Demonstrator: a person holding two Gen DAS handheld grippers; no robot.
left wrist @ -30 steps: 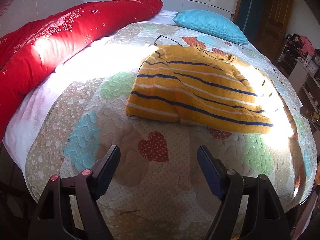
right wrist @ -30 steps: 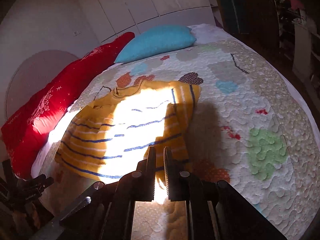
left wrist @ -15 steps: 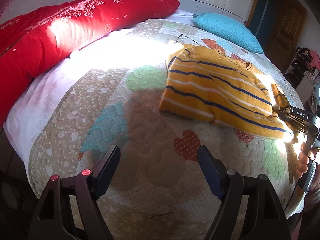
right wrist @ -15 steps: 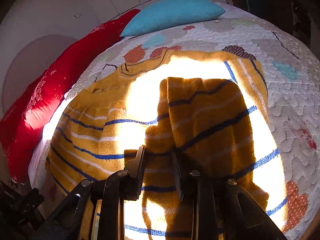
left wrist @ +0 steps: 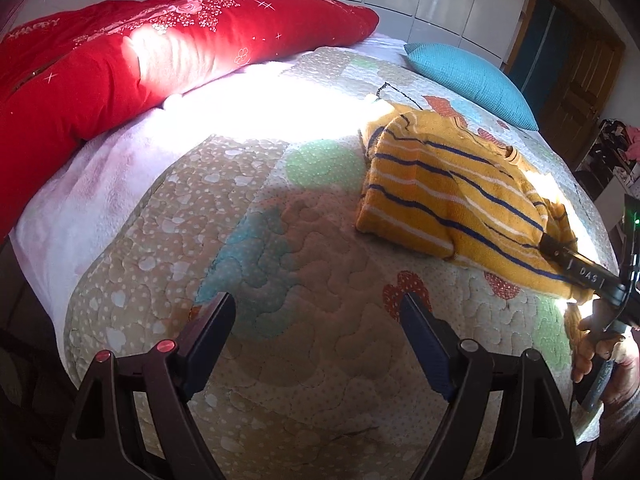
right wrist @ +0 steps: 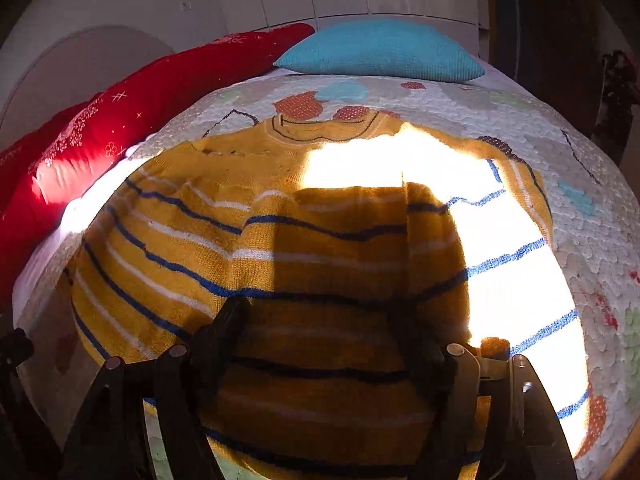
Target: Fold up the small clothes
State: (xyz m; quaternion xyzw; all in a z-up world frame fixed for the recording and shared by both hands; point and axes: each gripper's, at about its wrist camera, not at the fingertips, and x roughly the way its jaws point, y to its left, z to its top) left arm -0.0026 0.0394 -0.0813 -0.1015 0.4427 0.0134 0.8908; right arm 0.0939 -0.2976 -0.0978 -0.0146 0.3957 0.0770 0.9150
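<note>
A: Left gripper (left wrist: 316, 336)?
B: Jaws spread wide, nothing between them, hanging over bare quilt (left wrist: 256, 264). The 1 yellow striped sweater (left wrist: 452, 204) lies flat ahead and to the right, well apart from these jaws.

A: Right gripper (right wrist: 324, 344)?
B: Jaws parted wide here too, low over the sweater (right wrist: 280, 248). A folded flap of its knit fills the gap between the fingers; can't tell if the pads touch the cloth. From the left wrist view the right gripper (left wrist: 554, 246) rests at the sweater's right edge.

A: Counts?
B: 1 sweater, 2 grippers, 1 red bolster (left wrist: 132, 56), 1 blue pillow (right wrist: 380, 50), 1 quilt.
</note>
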